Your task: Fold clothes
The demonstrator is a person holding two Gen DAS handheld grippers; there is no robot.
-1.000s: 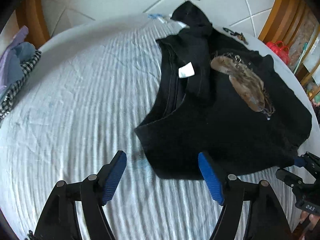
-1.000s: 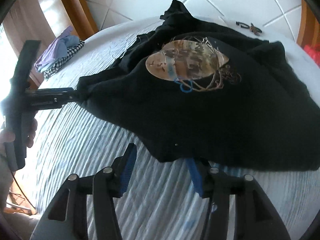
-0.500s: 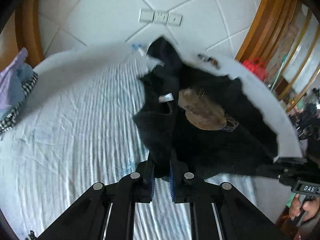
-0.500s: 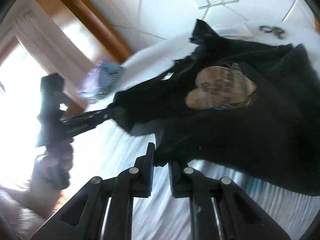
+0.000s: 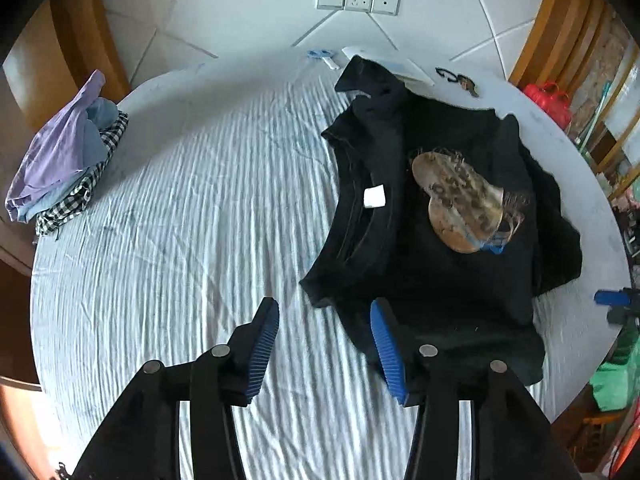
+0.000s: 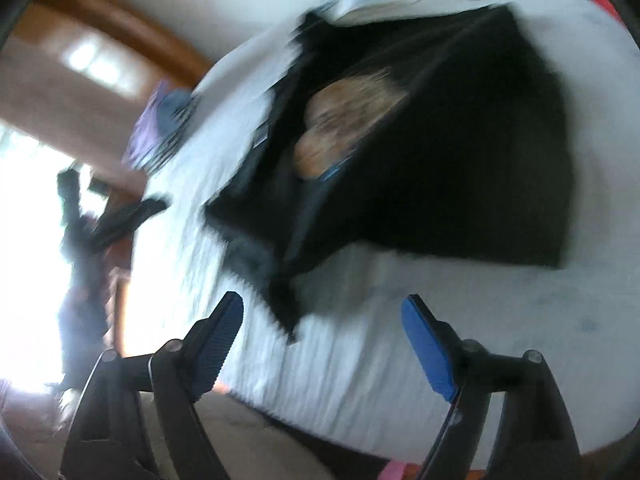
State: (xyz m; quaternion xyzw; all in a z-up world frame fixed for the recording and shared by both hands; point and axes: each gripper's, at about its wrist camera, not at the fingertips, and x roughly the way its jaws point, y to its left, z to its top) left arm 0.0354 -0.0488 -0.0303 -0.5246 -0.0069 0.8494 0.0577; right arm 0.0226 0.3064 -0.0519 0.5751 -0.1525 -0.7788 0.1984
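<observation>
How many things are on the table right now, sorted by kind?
Black T-shirt, spread out: 1
Pile of other clothes, individual pieces not separable: 1
Key bunch: 1
White flat item behind the shirt: 1
Small blue-and-white item, too small to identify: 1
Total: 5

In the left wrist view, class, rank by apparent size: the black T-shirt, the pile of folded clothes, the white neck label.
1. Black T-shirt, largest.
2. Pile of folded clothes; it lies farther off, so it may look smaller than it is.
3. White neck label, smallest.
</observation>
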